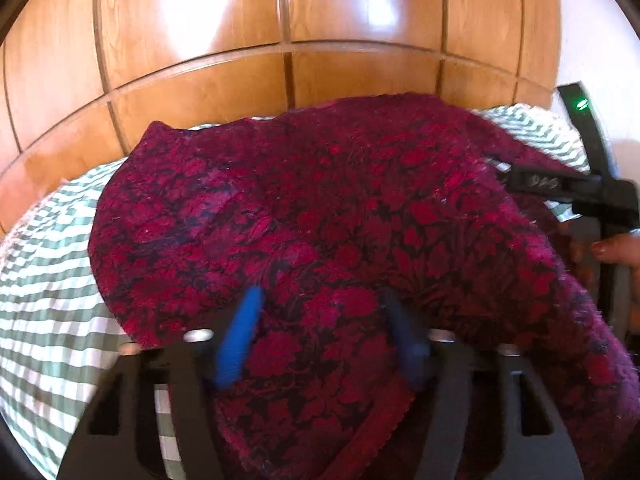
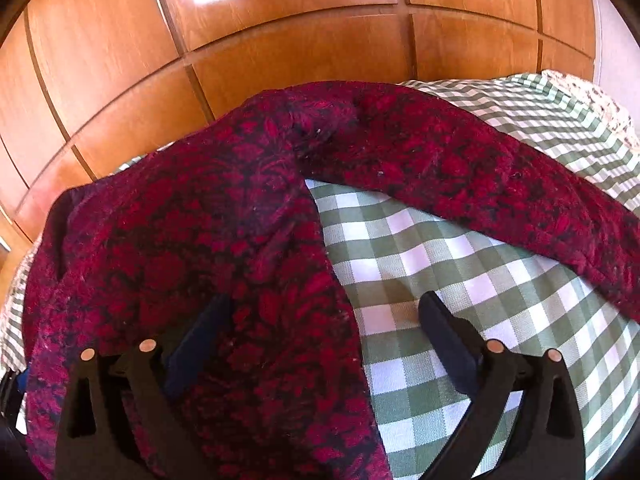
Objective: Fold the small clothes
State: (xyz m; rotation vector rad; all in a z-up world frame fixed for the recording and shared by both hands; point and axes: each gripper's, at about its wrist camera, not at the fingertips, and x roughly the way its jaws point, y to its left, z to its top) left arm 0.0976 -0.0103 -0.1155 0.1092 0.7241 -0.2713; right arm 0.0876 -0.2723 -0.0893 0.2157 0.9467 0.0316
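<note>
Folding barely begun: red patterned sweater [image 2: 240,240] spread on checked cloth [image 2: 440,280], sleeve [image 2: 480,184] extended ahead-right. Left gripper [image 1: 320,320] and right gripper [image 2: 324,332] held unclenched, hem straddled.

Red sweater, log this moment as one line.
red sweater spread on checked cloth | left gripper open over sweater | right gripper open straddling sweater edge

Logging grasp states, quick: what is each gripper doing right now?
Left gripper: open, fingers straddling the red sweater, not clamped.
Right gripper: open, over the sweater's edge and the checked cloth.
</note>
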